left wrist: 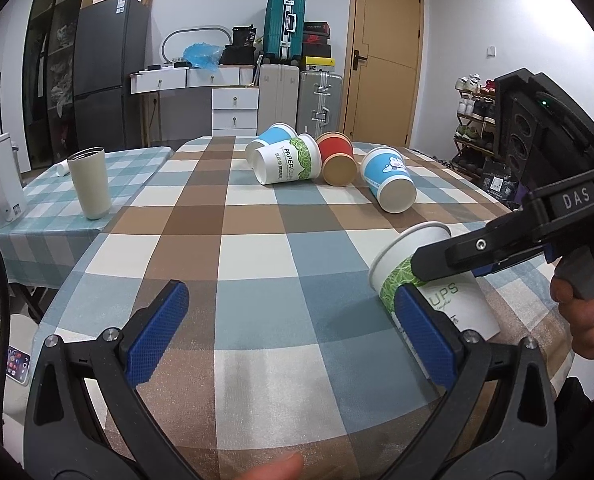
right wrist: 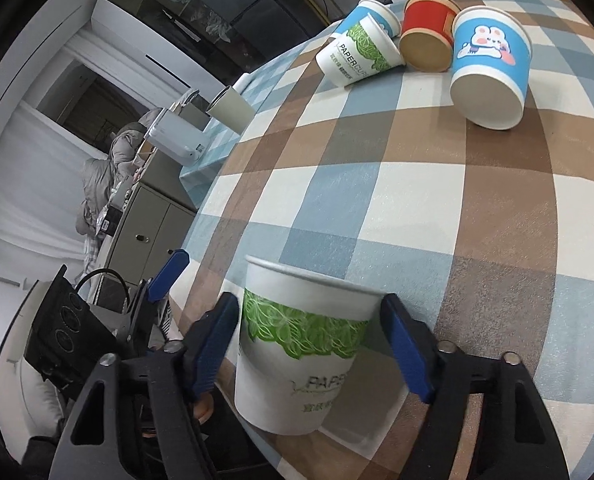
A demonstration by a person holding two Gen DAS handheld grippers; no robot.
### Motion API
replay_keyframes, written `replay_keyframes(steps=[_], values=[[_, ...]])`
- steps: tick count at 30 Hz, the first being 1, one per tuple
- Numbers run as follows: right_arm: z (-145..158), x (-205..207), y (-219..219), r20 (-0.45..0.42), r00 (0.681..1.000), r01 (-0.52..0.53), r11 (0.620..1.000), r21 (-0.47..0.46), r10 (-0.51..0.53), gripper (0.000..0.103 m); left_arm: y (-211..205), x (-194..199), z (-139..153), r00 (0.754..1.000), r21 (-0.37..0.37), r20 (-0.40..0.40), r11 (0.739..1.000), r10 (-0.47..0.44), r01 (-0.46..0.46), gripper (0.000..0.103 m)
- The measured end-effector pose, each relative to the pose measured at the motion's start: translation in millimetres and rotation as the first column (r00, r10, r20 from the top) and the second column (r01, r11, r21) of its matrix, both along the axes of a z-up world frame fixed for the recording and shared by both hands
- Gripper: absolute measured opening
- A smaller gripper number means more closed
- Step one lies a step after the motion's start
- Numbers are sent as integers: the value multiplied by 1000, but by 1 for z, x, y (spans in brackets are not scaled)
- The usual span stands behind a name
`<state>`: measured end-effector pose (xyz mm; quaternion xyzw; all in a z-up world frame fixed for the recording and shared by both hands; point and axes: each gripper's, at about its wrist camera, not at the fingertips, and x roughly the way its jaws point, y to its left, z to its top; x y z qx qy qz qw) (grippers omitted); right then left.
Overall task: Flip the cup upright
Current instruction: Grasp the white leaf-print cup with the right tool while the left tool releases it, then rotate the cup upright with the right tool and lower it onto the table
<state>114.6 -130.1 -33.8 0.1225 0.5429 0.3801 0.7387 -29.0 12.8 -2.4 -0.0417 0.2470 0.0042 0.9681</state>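
Cup: white paper cup [right wrist: 301, 344] with green leaf band, tilted, near table edge on our right side
Right gripper [right wrist: 309, 344]: fingers either side of the cup at the leaf band; they look closed on it, though contact is hard to confirm
Left gripper [left wrist: 289, 336]: fingers wide, holding nothing, low over the cloth just beside the cup
Progress: we judge the flip as midway; cup not standing yet, still needs rotating and setting down
Others: four more cups [left wrist: 285, 160] on their sides, far end
Surface: checked tablecloth [left wrist: 257, 248], soft, may wobble a light cup
Room: suitcases, fridge, wooden door behind
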Motion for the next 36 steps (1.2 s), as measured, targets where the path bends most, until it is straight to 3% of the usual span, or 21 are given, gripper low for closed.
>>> replay_keyframes(steps=[6,11,14,16,21,25,29,36], values=[[7,-4,-8,25,1000,3,1000,15,-4,69,0,0,-1,1000,0,-1,1000,0,0,103],[22,-13,-18,155,988,27,1000,3,-27,69,2,-2,-2,1000,-3,-5,1000,0,0,103],[34,-22,-21,308,950,66,998,-23,-56,69,2,-2,-2,1000,-2,-5,1000,-1,1,103],[39,-28,-20,426,902,111,991,-70,-71,69,1,-2,-4,1000,-2,-7,1000,-3,3,103],[40,-32,-15,561,824,166,981,-104,-80,68,-1,-1,-7,1000,2,-12,1000,-6,6,103],[40,-24,-10,610,787,210,970,-124,-92,68,-3,1,-8,1000,0,-15,1000,-5,5,103],[39,-13,-1,629,770,245,960,-138,-106,68,-5,2,-9,1000,1,-19,1000,-6,6,103],[30,1,6,615,782,265,947,-181,-101,68,-7,5,-10,1000,8,-22,1000,-10,10,103]])
